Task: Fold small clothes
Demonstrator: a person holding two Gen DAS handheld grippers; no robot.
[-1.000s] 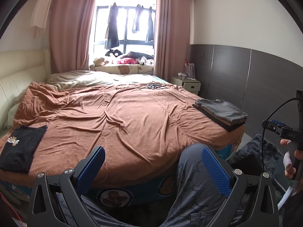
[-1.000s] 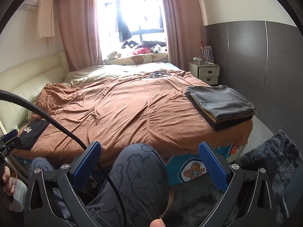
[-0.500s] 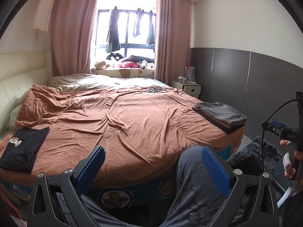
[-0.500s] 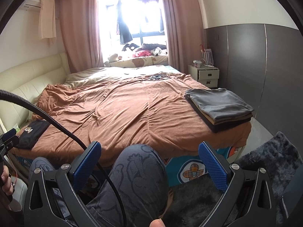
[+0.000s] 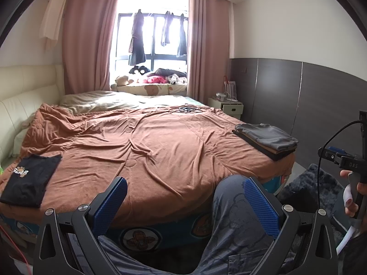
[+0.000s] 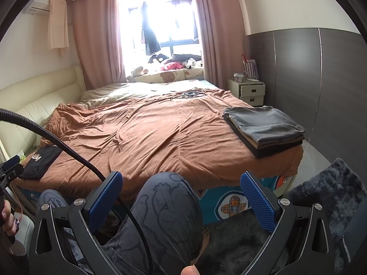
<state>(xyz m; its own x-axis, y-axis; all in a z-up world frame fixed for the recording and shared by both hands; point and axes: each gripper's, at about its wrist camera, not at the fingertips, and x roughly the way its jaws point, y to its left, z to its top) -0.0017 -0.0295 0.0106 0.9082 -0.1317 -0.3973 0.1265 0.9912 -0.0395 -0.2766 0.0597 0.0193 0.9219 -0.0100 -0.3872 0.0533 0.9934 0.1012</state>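
A folded black garment with a small light print (image 5: 29,180) (image 6: 42,161) lies on the near left corner of the brown bedspread (image 5: 156,142) (image 6: 160,133). On the bed's right edge sits a stack of folded clothes, grey on top (image 5: 267,137) (image 6: 263,126). My left gripper (image 5: 184,192) stands open and empty in front of the bed's near edge, above the person's knee (image 5: 231,204). My right gripper (image 6: 181,186) is open and empty too, over the other knee (image 6: 167,197).
A dark shaggy rug (image 6: 330,201) covers the floor at the right. Beyond the bed are a white nightstand (image 6: 251,90), pink curtains (image 5: 89,45), and a window sill with soft toys (image 5: 149,80). A black cable (image 6: 57,142) crosses the right wrist view. Small dark items (image 5: 188,109) lie far on the bed.
Both views have tilted upward a little, so the bed sits lower in frame. Both grippers stay open and empty; the clothes have not moved.
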